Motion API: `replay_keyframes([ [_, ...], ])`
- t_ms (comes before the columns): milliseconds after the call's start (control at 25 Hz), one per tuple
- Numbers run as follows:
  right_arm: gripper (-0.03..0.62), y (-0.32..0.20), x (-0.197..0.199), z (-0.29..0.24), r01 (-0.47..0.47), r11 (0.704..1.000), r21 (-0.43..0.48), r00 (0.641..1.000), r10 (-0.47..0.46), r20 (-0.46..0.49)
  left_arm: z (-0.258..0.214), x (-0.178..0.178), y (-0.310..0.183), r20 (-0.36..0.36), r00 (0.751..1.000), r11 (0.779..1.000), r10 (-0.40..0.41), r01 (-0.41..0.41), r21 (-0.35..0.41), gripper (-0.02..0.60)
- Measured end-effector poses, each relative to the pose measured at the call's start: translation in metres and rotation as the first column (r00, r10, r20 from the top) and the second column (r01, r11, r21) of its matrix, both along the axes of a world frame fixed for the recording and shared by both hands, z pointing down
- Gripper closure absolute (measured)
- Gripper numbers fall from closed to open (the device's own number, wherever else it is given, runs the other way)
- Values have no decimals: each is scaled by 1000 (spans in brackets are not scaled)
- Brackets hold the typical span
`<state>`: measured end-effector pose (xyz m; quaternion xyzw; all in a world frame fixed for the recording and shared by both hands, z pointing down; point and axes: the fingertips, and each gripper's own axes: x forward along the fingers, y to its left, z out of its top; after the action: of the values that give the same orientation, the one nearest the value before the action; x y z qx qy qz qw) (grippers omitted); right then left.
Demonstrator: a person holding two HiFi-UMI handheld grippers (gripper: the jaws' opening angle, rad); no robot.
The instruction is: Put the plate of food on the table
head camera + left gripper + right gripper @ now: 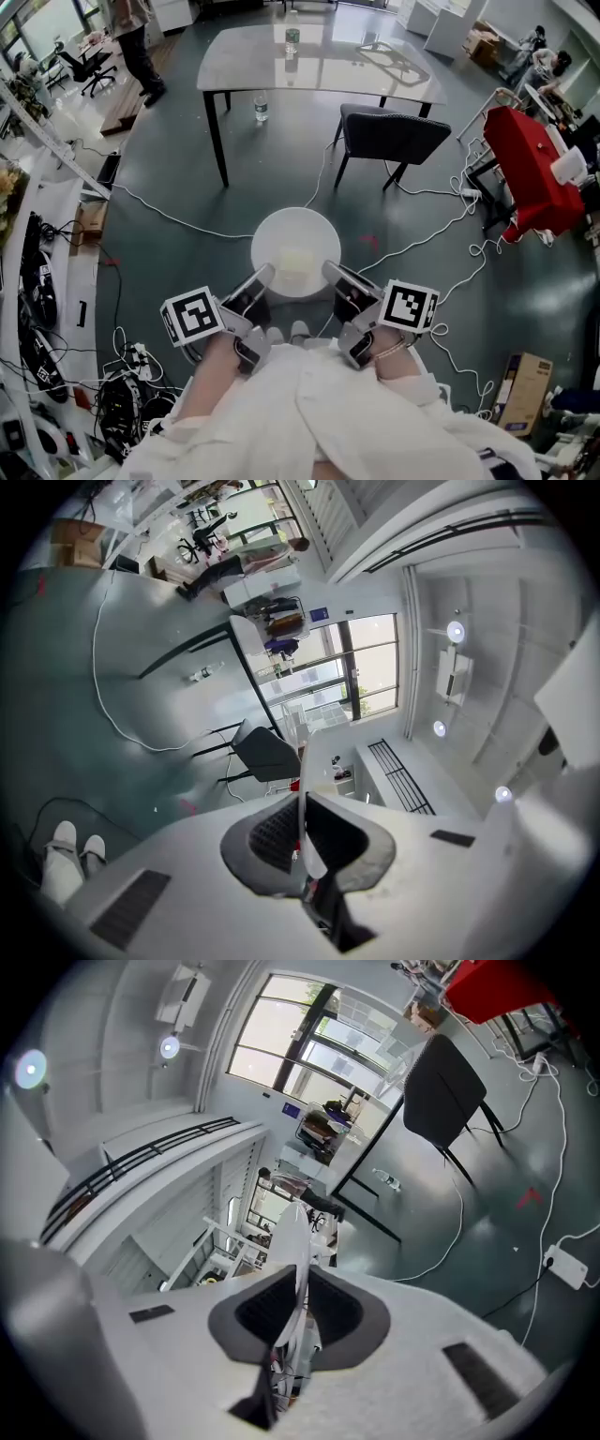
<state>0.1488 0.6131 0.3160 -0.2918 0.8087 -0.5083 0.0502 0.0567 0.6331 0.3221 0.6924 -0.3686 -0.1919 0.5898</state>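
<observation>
Carrying step: the left gripper (255, 281) and right gripper (337, 277) each pinch the round white food plate (286, 230) by its rim. Next it must travel level to the glossy grey counter (356, 80) well ahead.

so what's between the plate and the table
Head view: between plate and table is mostly bare grey floor, crossed by a white cable, with a water bottle standing by the table's near edge.

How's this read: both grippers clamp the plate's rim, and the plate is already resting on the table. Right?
One thing is wrong: the plate is not on the table. The head view shows it held in the air over the floor, short of the table. The rest holds: the left gripper and the right gripper each clamp its rim.
</observation>
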Motion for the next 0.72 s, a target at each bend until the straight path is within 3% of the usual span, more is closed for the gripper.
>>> replay_keyframes([
  [160,566,-2,8,9,-24,996,-85,999,27,40,4,9,-3,-20,1000,999,-18,17,-27,559],
  [360,566,-10,20,11,36,998,-59,999,-34,23,12,19,-5,-67,996,995,-62,57,-82,558],
  [720,566,-12,28,11,64,997,-32,997,-63,35,16,26,-8,-79,990,991,-113,107,-76,558],
])
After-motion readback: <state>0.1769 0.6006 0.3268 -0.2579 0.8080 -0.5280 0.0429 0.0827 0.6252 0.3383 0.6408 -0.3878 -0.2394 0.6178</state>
